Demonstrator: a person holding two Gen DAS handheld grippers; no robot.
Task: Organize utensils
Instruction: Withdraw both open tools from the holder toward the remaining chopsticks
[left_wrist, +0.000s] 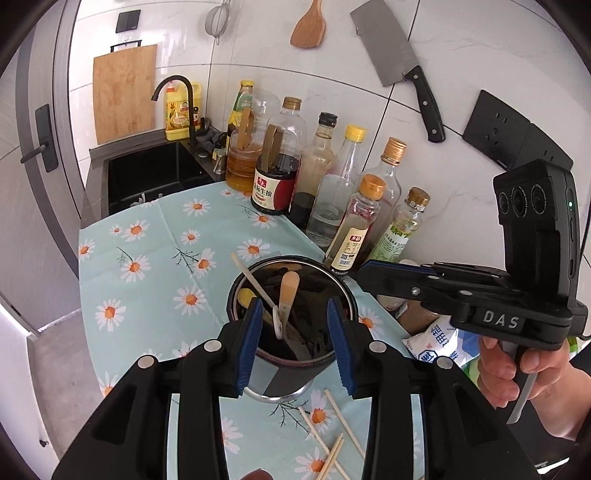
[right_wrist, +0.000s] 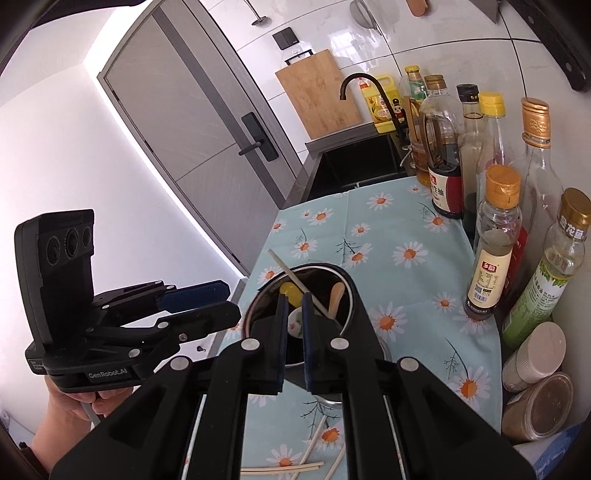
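A dark metal utensil pot (left_wrist: 343, 291) stands on the daisy tablecloth; it also shows in the right wrist view (right_wrist: 351, 284). It holds a chopstick (left_wrist: 251, 280), a wooden spoon (left_wrist: 287, 291), a white spoon (right_wrist: 297, 321) and something yellow. My left gripper (left_wrist: 295, 325) is open right above the pot's near rim, with nothing between its fingers. My right gripper (right_wrist: 294, 321) hovers over the pot, its jaws narrowly apart around nothing I can see. Loose chopsticks (left_wrist: 332, 435) lie on the cloth in front of the pot; they also show in the right wrist view (right_wrist: 284, 469).
A row of sauce and oil bottles (left_wrist: 321, 177) lines the wall behind the pot. Jars (right_wrist: 535, 402) and a packet (left_wrist: 439, 343) sit at the right. A black sink (left_wrist: 147, 173) with faucet is at the far end. A cleaver (left_wrist: 399, 66) and spatula (left_wrist: 308, 26) hang on the wall.
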